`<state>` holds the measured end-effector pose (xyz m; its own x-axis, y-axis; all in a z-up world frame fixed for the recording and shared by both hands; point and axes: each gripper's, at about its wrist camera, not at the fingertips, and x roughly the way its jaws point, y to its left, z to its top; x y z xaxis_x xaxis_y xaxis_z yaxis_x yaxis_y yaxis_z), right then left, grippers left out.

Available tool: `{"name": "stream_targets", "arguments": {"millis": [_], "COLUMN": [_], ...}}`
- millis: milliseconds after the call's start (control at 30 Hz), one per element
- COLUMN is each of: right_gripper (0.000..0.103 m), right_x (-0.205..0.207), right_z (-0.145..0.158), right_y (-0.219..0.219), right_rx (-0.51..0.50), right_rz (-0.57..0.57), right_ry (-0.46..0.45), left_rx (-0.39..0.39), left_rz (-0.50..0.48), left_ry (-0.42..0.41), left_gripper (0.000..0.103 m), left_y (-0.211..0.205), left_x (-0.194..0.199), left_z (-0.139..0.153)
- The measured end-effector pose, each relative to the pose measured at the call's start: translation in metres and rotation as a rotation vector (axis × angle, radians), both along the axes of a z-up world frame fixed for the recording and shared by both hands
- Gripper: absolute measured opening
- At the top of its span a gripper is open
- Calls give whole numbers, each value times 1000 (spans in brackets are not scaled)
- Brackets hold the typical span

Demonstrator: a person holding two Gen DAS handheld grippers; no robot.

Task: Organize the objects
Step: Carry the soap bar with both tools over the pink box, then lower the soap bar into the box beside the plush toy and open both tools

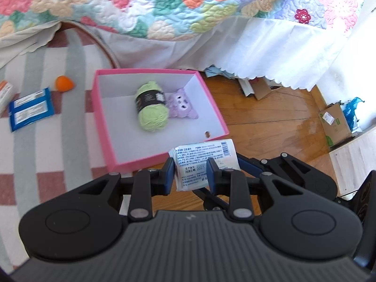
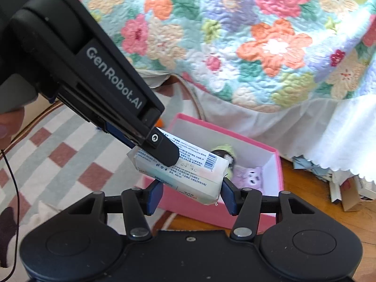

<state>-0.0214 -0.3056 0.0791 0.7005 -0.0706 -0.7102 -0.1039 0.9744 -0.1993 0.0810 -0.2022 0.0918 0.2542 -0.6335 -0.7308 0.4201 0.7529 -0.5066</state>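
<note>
- step in hand, as i judge it: carrying a white pack [image 2: 188,171] of wipes toward the pink box [image 1: 103,117] to put it away with the rest.
- both tools hold the same pack. the left hand-held gripper [image 1: 191,174] is clamped narrowly across one end of it; in the right wrist view it comes in from the upper left, with a dark finger lying over the pack's printed top.
- the right hand-held gripper [image 2: 191,192] is closed on the pack too, its blue pads [image 2: 156,195] pressing the two long sides, jaws partly spread to fit that width.
- the pack is off the floor, tilted, its barcode end higher and toward the box. in the left wrist view it sits low centre, just at the box's near right corner, not yet over the opening.
- inside the box lie a green yarn ball [image 1: 151,108] and a purple plush [image 1: 182,105], touching, toward the far right corner. the near left part of the box floor is bare.
- next move calls for bringing the pack over the rim and down onto that bare part, then loosening both grips; letting go with one first may let the soft pack sag or swing.
- left of the box on the rug [image 1: 47,152] are a blue packet [image 1: 31,109] and an orange thing [image 1: 64,83], likely next in line.
</note>
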Motion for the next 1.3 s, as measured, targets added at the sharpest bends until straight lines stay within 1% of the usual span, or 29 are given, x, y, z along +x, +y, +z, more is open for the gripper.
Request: {"name": "stream_targets", "arguments": {"millis": [133, 233, 400, 467, 633, 833, 933, 1033, 1100, 1300], "right_gripper": [59, 59, 59, 59, 59, 57, 55, 54, 54, 54], "right_x": [12, 21, 39, 47, 71, 101, 116, 131, 141, 160], "right_z": [-6, -15, -27, -32, -49, -81, -97, -109, -114, -129], "right_y": [-22, -36, -62, -69, -86, -109, -121, -129, -132, -138], "right_rx": [-17, -33, -5, -8, -41, -48, -46, -42, -39, -35], "right_rz": [-16, -29, -50, -39, 7, 39, 64, 87, 91, 99], "right_ry": [9, 22, 48, 64, 113, 206, 272, 347, 391, 479], "left_rx": [8, -7, -15, -16, -32, -17, -17, -33, -41, -54], "left_rz": [-39, -38, -28, -19, 30, 45, 57, 83, 101, 154], "left_ry": [-19, 16, 46, 62, 137, 212, 263, 313, 334, 375], "left_gripper": [28, 28, 30, 31, 34, 34, 34, 34, 34, 33], "left_y": [-28, -44, -66, -75, -90, -112, -120, -123, -125, -129], "left_x": [13, 27, 53, 66, 96, 123, 133, 141, 144, 149], "left_z": [-7, -19, -40, -50, -80, -122, -146, -167, -176, -196]}}
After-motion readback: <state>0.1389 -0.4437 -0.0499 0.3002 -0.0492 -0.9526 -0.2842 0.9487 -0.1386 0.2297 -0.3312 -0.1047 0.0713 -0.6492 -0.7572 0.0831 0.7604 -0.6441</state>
